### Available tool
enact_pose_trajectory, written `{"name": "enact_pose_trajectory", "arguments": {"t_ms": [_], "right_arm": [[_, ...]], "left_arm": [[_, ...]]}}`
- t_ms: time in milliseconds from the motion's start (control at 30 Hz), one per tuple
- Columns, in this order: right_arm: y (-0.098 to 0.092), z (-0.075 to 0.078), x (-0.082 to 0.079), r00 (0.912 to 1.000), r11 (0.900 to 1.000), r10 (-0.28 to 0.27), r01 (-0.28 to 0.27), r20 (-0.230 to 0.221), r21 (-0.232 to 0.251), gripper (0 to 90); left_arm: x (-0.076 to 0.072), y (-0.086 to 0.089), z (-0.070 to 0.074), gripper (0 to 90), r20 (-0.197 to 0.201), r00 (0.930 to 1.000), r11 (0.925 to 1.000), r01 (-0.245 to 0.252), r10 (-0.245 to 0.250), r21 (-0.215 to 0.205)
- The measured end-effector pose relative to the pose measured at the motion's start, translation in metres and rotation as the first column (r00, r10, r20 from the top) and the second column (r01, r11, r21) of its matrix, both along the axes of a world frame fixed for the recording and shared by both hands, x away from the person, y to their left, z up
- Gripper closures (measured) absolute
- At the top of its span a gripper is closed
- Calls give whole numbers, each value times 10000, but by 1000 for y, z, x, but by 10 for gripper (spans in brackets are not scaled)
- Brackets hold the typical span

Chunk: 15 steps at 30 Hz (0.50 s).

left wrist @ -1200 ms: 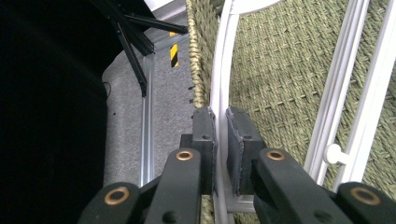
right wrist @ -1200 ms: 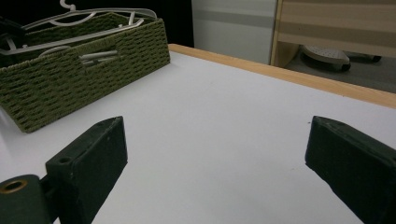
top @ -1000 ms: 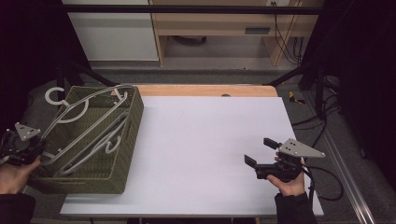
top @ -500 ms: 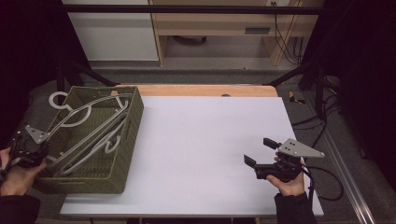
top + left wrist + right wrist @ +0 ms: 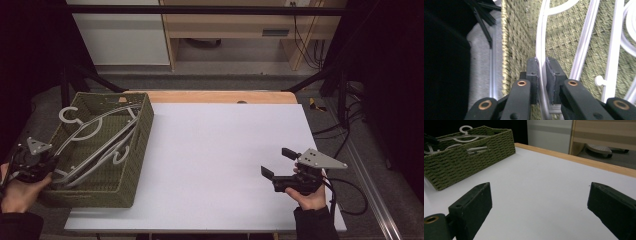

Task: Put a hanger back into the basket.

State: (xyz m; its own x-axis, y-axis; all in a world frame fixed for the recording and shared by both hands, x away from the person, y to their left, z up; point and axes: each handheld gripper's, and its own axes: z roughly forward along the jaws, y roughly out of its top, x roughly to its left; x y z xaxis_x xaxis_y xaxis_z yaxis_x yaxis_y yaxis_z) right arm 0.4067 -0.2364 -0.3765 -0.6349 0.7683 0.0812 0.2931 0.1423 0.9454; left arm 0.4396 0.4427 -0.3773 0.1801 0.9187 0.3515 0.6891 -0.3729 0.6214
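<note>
White bench (image 5: 220, 165) mostly bare, green basket (image 5: 131, 165) at its left edge with grey hangers (image 5: 95, 132) inside. Since a second ago the hangers have dropped from sticking out over the rim to lying lower in the basket. Your left hand-held gripper (image 5: 541, 75) is clamped on one hanger's wire. Right hand-held gripper (image 5: 282, 167) hangs wide open, idle near the right edge. Looks like repositioning, not pulling out.
</note>
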Motion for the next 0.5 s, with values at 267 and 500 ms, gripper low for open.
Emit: {"name": "enact_pose_trajectory", "arguments": {"t_ms": [267,500], "right_arm": [[-1,0,0,10000,10000,19,-19,41,4,58],[0,0,0,10000,10000,29,-29,16,13,58]], "left_arm": [[-1,2,1,821,142,9999,9996,-41,45,-294],[-12,0,1,822,1112,9933,9990,337,-301,-301]]}}
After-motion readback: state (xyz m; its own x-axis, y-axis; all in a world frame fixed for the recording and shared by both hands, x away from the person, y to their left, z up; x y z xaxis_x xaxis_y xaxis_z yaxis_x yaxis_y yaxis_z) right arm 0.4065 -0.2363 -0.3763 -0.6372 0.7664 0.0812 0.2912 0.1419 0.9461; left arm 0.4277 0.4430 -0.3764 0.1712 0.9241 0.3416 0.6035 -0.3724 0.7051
